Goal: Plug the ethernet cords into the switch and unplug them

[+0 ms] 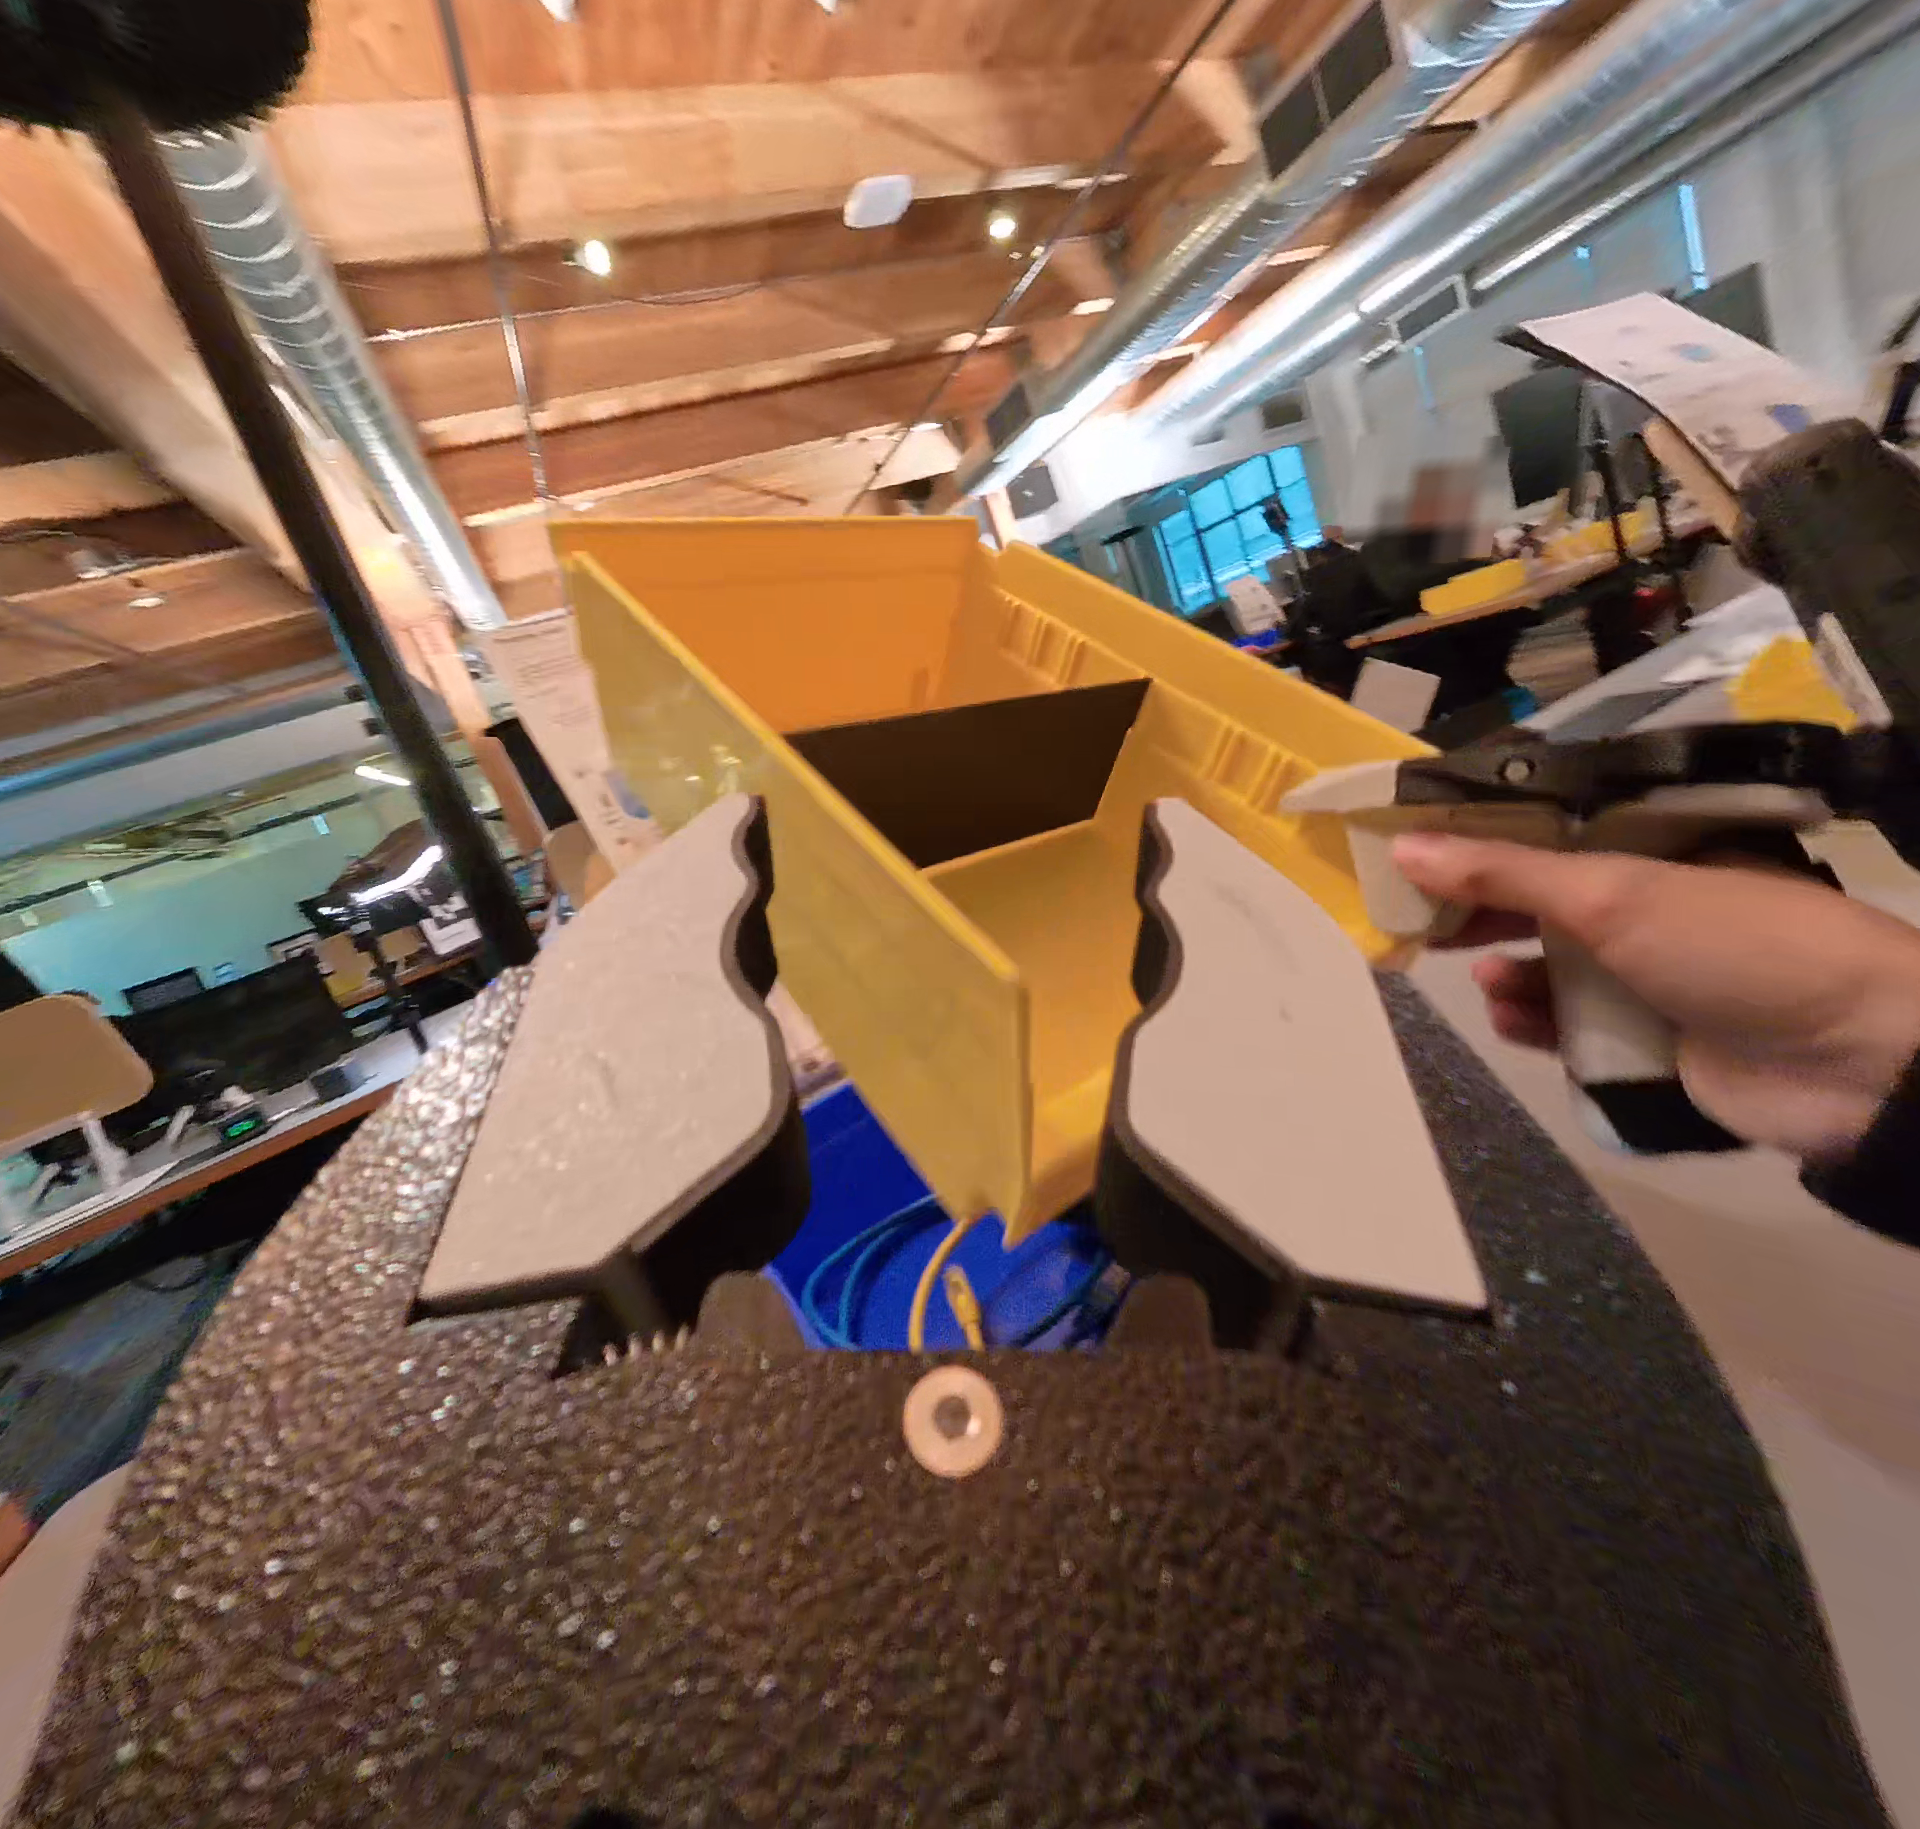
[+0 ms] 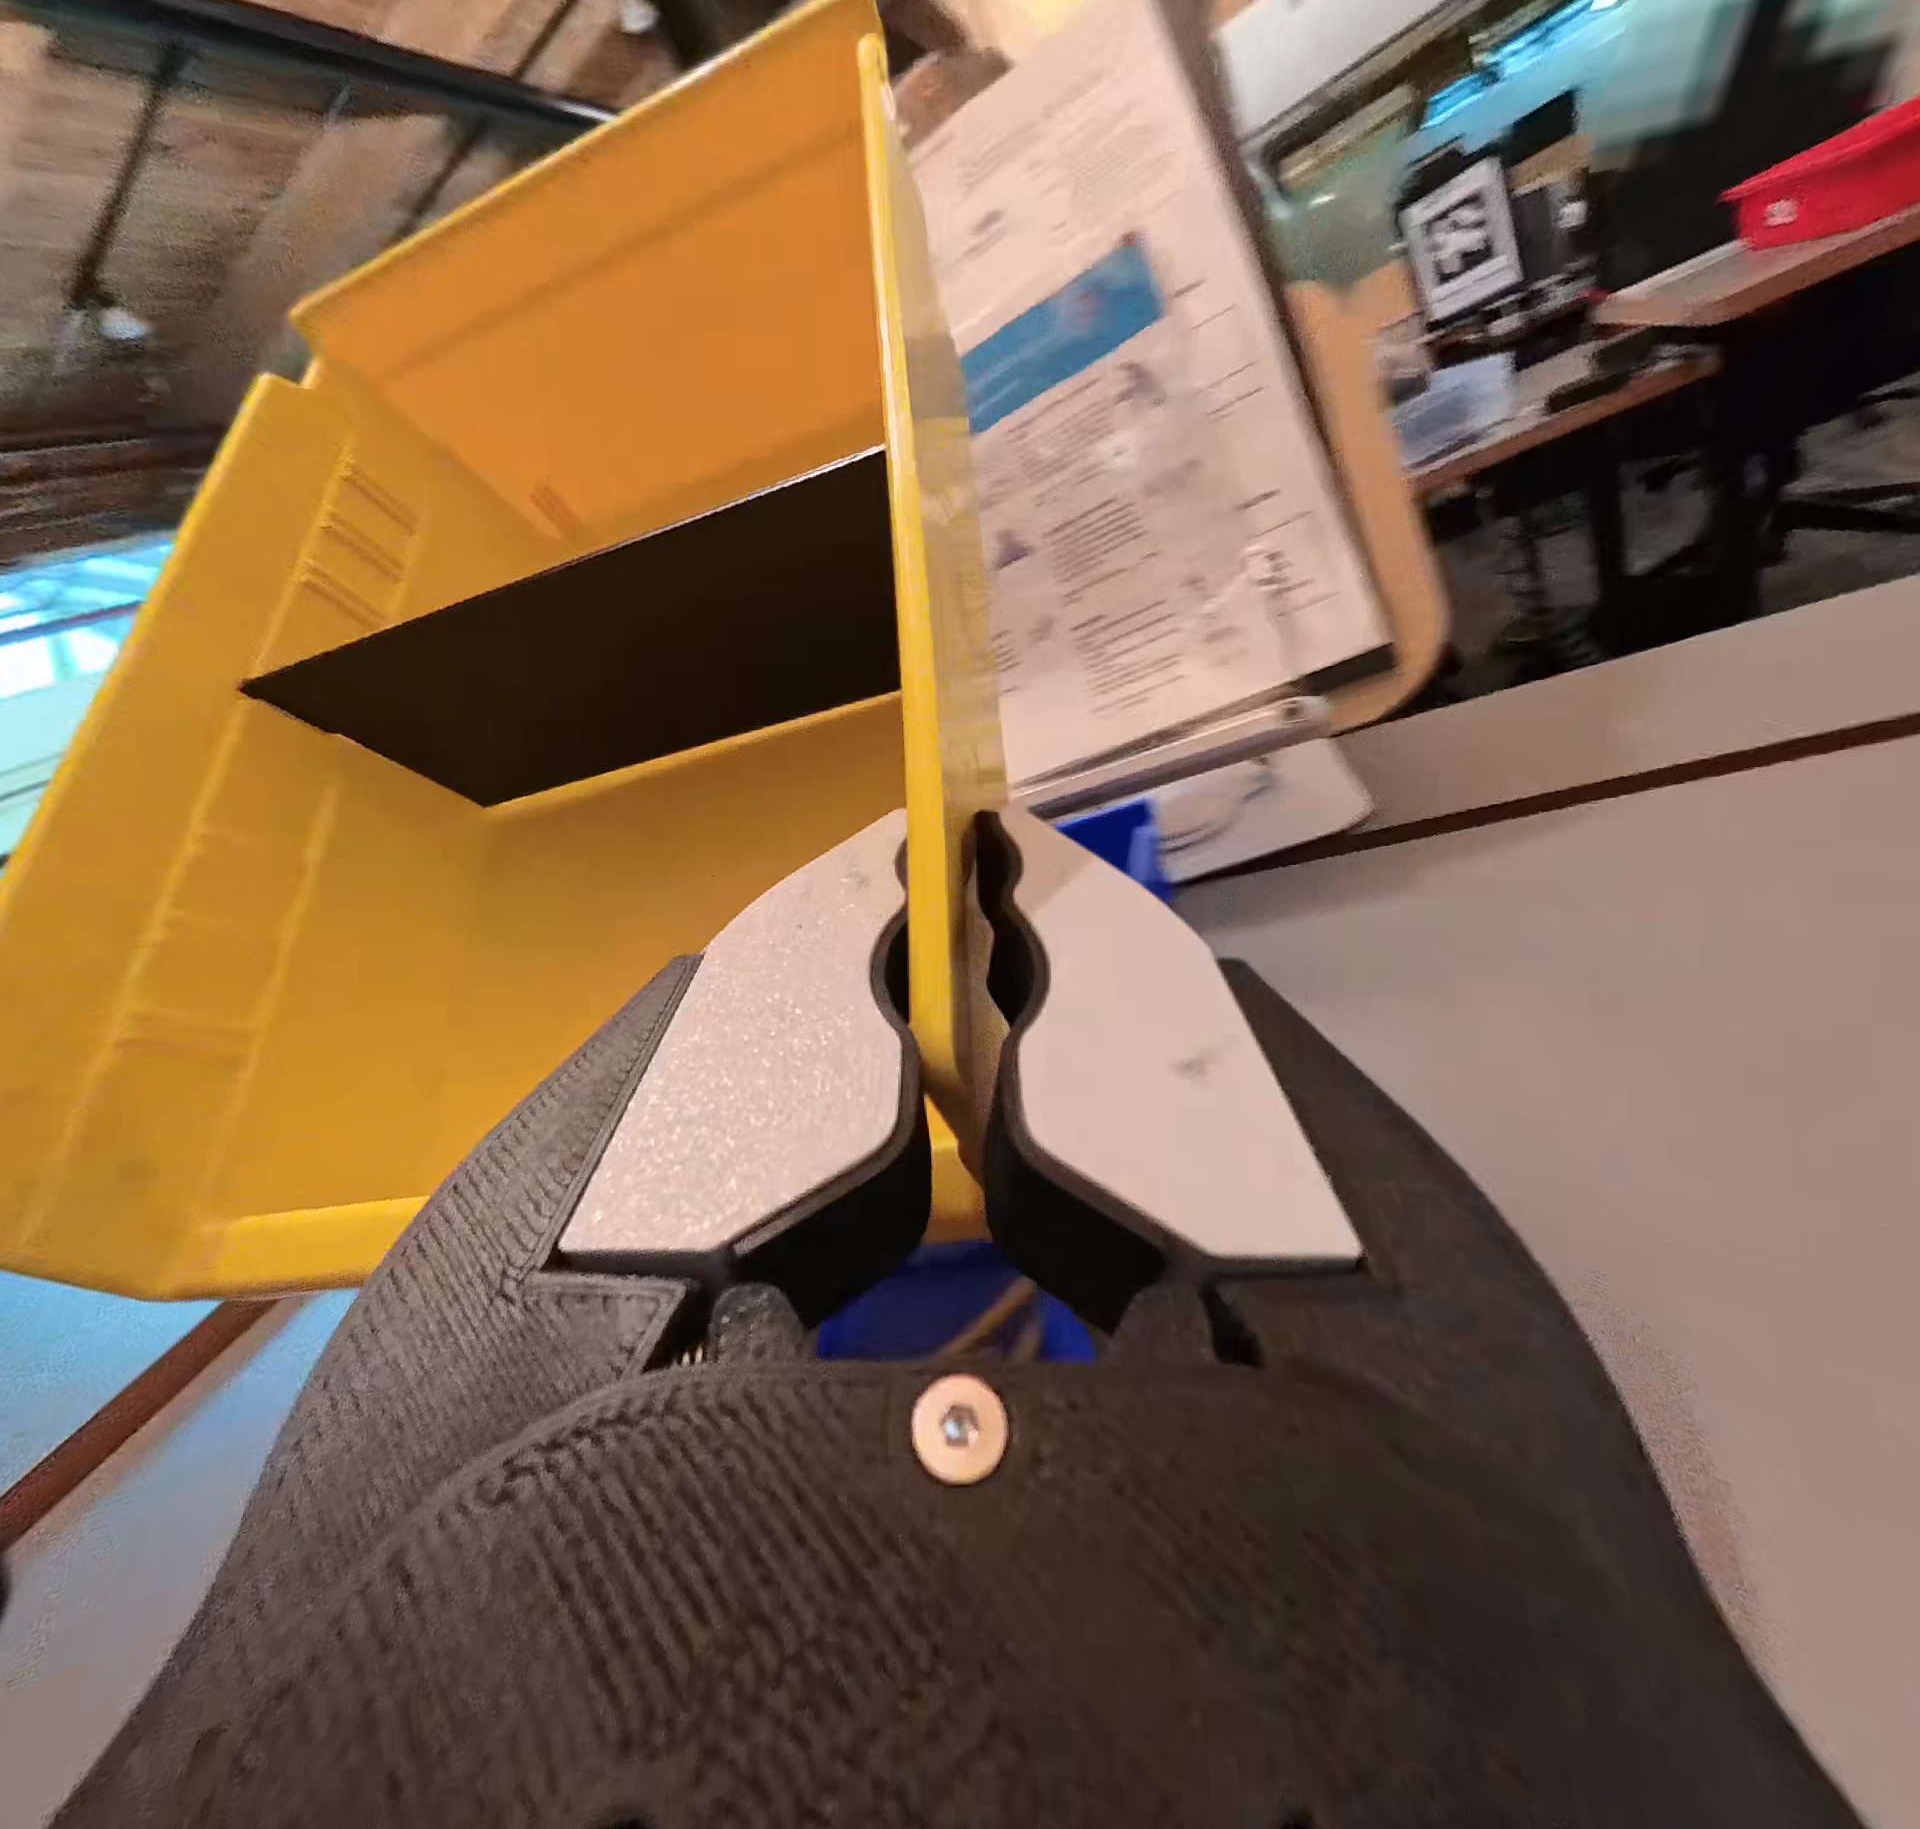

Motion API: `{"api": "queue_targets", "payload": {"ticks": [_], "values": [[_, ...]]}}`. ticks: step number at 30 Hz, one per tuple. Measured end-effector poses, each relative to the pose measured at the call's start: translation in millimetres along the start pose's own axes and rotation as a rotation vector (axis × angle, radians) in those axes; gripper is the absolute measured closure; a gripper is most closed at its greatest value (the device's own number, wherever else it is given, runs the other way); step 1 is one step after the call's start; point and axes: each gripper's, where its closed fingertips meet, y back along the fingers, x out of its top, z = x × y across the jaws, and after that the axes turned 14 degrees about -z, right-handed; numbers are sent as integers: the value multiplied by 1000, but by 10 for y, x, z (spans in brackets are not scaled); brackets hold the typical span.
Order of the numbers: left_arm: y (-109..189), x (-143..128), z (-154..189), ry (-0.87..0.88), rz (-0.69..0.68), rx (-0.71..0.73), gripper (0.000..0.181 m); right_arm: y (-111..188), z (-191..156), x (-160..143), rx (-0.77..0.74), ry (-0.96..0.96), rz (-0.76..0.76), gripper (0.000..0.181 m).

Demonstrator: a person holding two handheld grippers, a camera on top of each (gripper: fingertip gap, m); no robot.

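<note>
The right tool (image 2: 951, 958) is clamped on one side wall of the tilted yellow plastic bin with a black divider (image 2: 582, 449), the left tool (image 1: 956, 958) stands wide open around the opposite wall, and at six o'clock below lie blue and yellow ethernet cords (image 1: 940, 1280) in a blue plastic bin (image 1: 852, 1156).

Grey table (image 2: 1662, 1052) bearing blue bin (image 2: 1117, 839)

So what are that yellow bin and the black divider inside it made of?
The bin looks like moulded plastic: uniform glossy yellow, thin walls, ribs moulded into its side. The divider is a flat matte black sheet, probably plastic too, though thin card can't be ruled out.
</note>
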Motion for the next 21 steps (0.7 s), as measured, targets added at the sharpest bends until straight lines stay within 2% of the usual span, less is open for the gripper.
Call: {"api": "queue_targets", "payload": {"ticks": [1, 3, 5, 8, 10, 13, 15, 18, 21], "values": [[-17, -14, 54, -3, -11, -33, 110, 72, 176, 60, -41, -13, 8, 174], [-64, -108, 115, 21, -73, -95, 106, 256, 538, 184, -114, -39, 33, 174], [-140, -350, 101, 55, -214, -133, 106, 501, 923, 314, -189, -40, 57, 174], [-254, -1015, -19, 83, -549, -119, 102, 908, 1520, 482, -318, -39, 57, 174], [-310, -1390, -80, 141, -690, -104, 97, 1165, 1912, 583, -425, -15, 47, 174], [-387, -1744, -68, 295, -768, -121, 109, 1452, 2470, 657, -578, 11, -17, 174], [-420, -1992, -52, 320, -838, -108, 109, 1554, 2794, 625, -657, 26, -88, 174], [-464, -2301, -54, 299, -910, -58, 109, 1624, 3159, 491, -730, 33, -213, 174], [-522, -2420, 20, 341, -912, -89, 107, 1604, 3388, 344, -761, 6, -284, 174]]}}
